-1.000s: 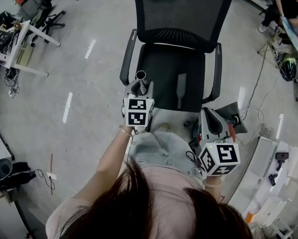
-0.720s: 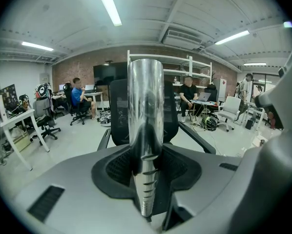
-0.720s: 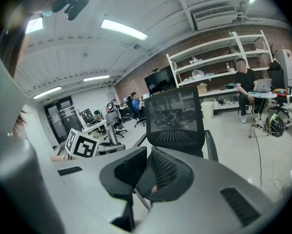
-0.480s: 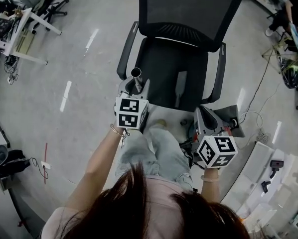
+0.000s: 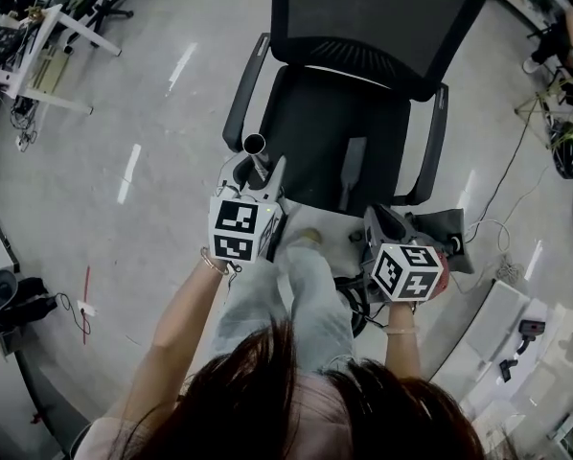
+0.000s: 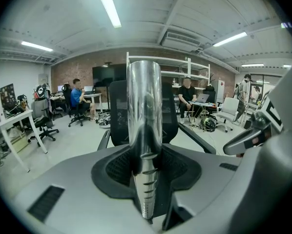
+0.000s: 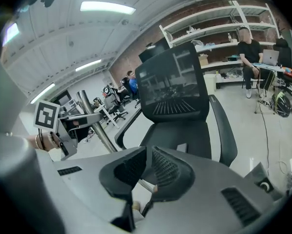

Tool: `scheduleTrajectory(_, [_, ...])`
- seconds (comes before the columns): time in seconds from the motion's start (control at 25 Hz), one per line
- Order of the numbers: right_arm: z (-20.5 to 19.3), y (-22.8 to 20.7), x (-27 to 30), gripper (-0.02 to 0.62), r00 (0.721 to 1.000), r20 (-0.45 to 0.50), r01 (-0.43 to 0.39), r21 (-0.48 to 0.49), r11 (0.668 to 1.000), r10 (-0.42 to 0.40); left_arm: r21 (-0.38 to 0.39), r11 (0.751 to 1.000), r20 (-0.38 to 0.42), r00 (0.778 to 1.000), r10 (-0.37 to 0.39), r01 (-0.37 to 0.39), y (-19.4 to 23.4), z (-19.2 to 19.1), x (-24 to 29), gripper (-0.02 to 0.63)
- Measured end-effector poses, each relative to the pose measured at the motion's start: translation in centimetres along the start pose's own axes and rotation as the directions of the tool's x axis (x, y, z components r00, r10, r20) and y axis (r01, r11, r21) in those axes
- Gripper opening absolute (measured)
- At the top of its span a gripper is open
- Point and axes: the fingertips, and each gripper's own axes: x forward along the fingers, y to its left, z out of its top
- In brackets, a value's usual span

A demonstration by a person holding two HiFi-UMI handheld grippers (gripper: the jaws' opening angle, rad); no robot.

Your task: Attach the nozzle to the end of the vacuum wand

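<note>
My left gripper (image 5: 256,173) is shut on the silver vacuum wand (image 5: 258,159), whose open end points up in front of the chair. In the left gripper view the wand (image 6: 143,106) rises straight between the jaws of that gripper (image 6: 145,152). A flat grey nozzle (image 5: 352,171) lies on the seat of the black office chair (image 5: 310,132). To the right, my right gripper (image 5: 384,217) hangs low beside the chair with jaws shut and nothing in them. The right gripper view looks past its shut jaws (image 7: 147,155) to the nozzle (image 7: 181,148) on the seat, with the wand (image 7: 94,126) at the left.
The person's legs in light jeans (image 5: 296,286) are below the grippers. A dark grey device (image 5: 442,230) and cables (image 5: 502,228) lie on the floor right of the chair. Desks (image 5: 37,56) stand at the far left, shelves and seated people (image 7: 248,48) further off.
The right gripper has sunk and drifted left towards the chair's front edge. The left gripper still holds the wand in much the same place.
</note>
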Motion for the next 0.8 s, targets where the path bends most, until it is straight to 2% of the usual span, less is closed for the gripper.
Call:
scheduleTrajectory(0.28, [-3.1, -3.0, 4.2, 0.028, 0.998, -0.061, 0.013, 0.034, 0.999, -0.010, -0.003, 1.000, 0.004, 1.000, 0.006, -0.006, -0.1, -0.1, 0.4, 0.149])
scheduleTrajectory(0.52, [-6.4, -5.9, 8.3, 0.026, 0.989, -0.135, 0.052, -0.008, 0.999, -0.052, -0.008, 1.000, 0.010, 1.000, 0.002, -0.002, 0.0, -0.4, 0.7, 0.149])
scheduleTrajectory(0.8, [-9.1, -7.8, 12.4, 0.028, 0.982, -0.186, 0.025, 0.022, 0.999, -0.021, -0.012, 1.000, 0.021, 1.000, -0.003, 0.003, 0.2, -0.5, 1.2, 0.149])
